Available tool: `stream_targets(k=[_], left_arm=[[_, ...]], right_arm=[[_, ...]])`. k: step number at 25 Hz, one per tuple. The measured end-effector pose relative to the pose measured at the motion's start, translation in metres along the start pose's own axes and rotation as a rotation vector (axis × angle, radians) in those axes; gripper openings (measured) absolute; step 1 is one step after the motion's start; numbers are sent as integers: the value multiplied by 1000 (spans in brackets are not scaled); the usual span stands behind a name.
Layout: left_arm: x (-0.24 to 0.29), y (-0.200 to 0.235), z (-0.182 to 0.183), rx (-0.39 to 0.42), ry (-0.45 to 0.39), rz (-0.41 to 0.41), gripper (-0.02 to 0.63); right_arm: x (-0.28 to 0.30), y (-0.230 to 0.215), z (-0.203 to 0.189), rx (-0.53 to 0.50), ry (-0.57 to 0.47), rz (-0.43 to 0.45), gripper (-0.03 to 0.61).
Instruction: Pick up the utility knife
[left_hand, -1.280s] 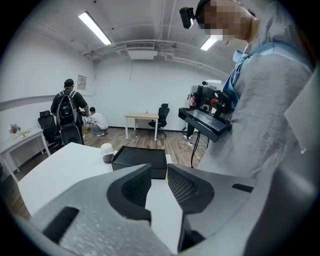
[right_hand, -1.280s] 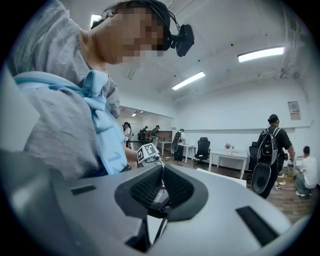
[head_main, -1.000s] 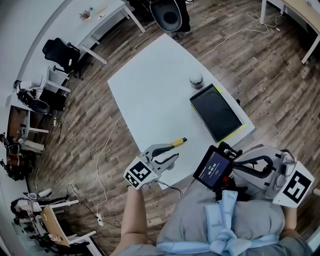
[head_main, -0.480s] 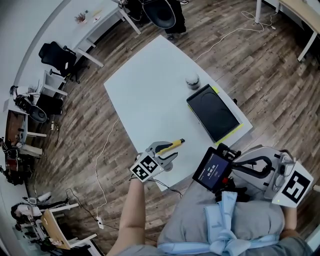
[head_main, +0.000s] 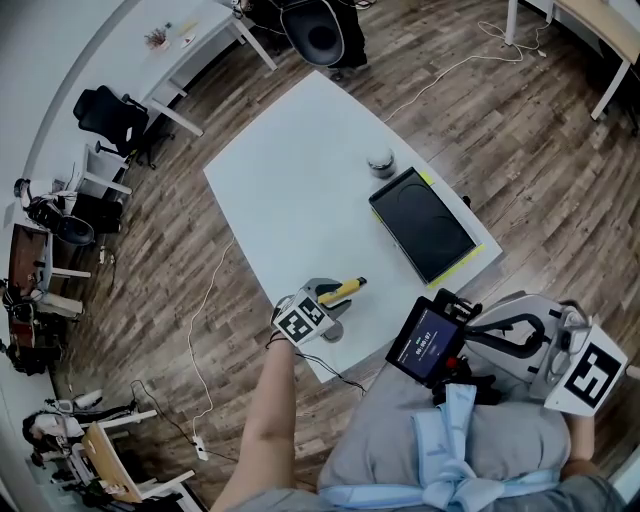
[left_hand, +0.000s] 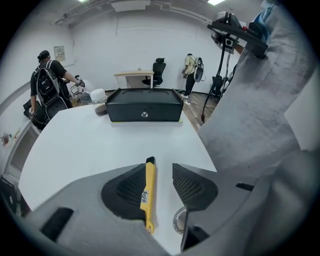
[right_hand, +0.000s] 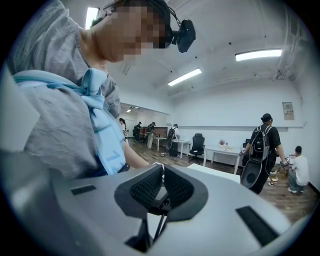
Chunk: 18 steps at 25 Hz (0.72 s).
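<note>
The yellow utility knife (head_main: 342, 289) lies near the front edge of the white table (head_main: 290, 190). My left gripper (head_main: 333, 301) points steeply down over it. In the left gripper view the knife (left_hand: 148, 192) lies between the jaws, close along the left pad (left_hand: 131, 189), and the right pad (left_hand: 190, 184) stands apart from it. The left gripper (left_hand: 160, 172) is open and its jaws have just been opening. My right gripper (head_main: 478, 322) hangs off the table by the person's torso. In the right gripper view the right gripper (right_hand: 163, 186) is shut with nothing between its pads.
A black case (head_main: 425, 225) with a yellow-green edge lies at the table's right side, and a small grey round object (head_main: 380, 161) sits behind it. A dark screen device (head_main: 424, 341) hangs at the person's chest. The table's front edge is right beside the knife.
The left gripper has come down and forward onto the table over the knife, tilting more steeply, and its jaws stand wider. The right gripper has stayed put.
</note>
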<state>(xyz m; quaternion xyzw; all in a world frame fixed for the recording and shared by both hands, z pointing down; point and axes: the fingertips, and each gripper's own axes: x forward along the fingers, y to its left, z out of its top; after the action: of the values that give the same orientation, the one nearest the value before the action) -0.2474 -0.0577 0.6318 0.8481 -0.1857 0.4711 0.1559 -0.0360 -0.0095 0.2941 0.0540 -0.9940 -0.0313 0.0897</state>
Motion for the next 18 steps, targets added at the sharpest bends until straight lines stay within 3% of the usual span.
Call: stream_targets(k=[18], left_arm=[[28,16,-45,-38,176,-67,167]], right_arm=[[1,1,-2,16,23,-19,29]])
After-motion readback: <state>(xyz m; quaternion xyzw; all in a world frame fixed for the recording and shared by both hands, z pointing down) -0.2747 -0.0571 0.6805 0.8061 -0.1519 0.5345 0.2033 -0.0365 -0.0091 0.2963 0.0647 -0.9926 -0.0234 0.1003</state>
